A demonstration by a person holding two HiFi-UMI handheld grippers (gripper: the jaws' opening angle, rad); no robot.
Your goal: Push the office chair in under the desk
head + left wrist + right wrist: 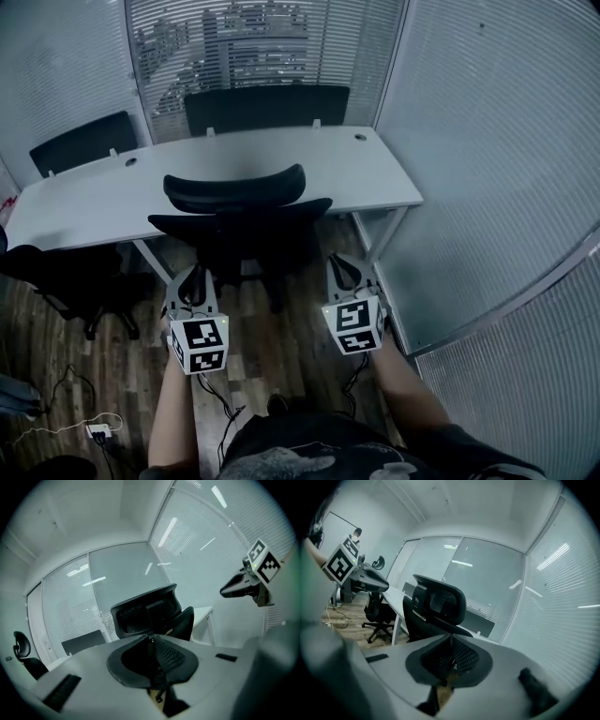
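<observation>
The black office chair (239, 225) stands with its seat partly under the white desk (375, 173), its headrest (234, 187) at the desk's near edge. My left gripper (187, 279) is behind the chair's left side and my right gripper (342, 267) behind its right side. Both point toward the chair, apart from it. In the left gripper view the jaws (151, 639) are shut on nothing, with the chair (150, 613) just ahead. In the right gripper view the jaws (451, 641) are also shut on nothing, and the chair (438, 604) is ahead.
A second black chair (80, 281) stands at the desk's left end. Two more chair backs (267, 108) show beyond the desk. Glass walls with blinds (487, 187) close in at the right. A power strip and cables (94, 429) lie on the wooden floor.
</observation>
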